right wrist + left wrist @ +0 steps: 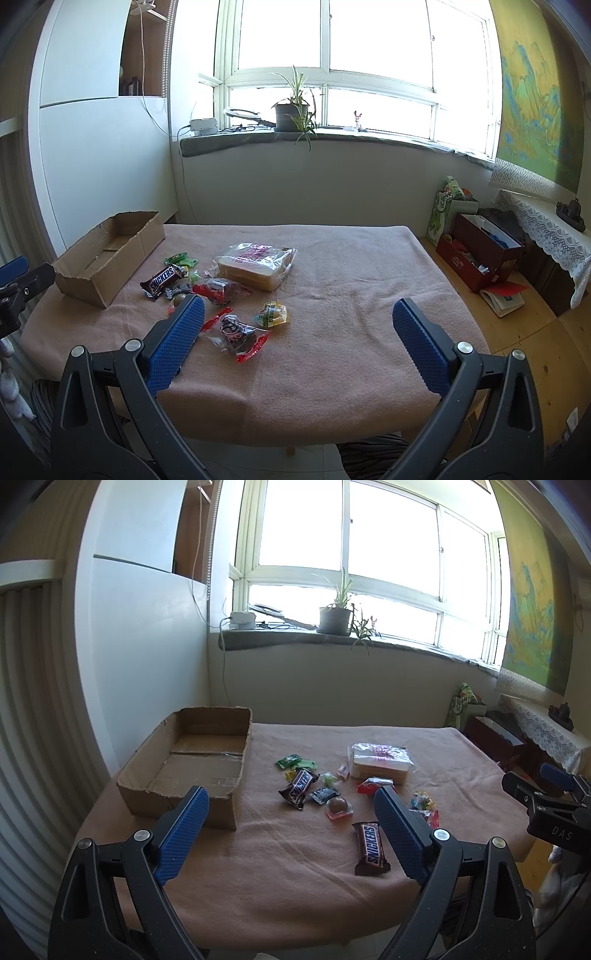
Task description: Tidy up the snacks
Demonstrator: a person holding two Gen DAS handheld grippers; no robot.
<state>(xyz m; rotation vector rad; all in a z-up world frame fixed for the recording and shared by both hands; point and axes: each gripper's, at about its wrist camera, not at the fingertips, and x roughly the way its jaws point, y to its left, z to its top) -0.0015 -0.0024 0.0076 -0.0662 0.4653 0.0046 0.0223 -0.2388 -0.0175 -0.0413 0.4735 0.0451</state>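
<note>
A table (pixel 280 878) under a pinkish blanket fills the lower half of both views. On its left end, in the middle left of the left wrist view, stands an open cardboard box (pixel 192 764) with torn rims and nothing visible inside; its near corner sits just beyond the blue tip of the left tongs' left finger.

The snacks lie in a loose cluster right of the box, in the centre of the left wrist view. The biggest is a clear bag of sliced bread (pixel 380 760) at the far side. Nearer lie two chocolate bars: one (pixel 298 788) tilted in the middle of the cluster, another (pixel 371 847) lying lengthwise toward the camera, close beside the right finger of the left tongs (pixel 291 803). Between them sit a round chocolate in clear wrap (pixel 338 806), a dark small packet (pixel 323 794), a red packet (pixel 371 785) and green sweets (pixel 290 762).

In the right wrist view, a clear red-edged packet of dark pieces (pixel 238 334) and a yellow sweet pack (pixel 271 314) lie just right of the left finger of the right tongs (pixel 297 310). The whole right half of the blanket is bare up to the table's edge.

Both tongs hang above the near table edge, fingers spread wide, holding and touching nothing.
</note>
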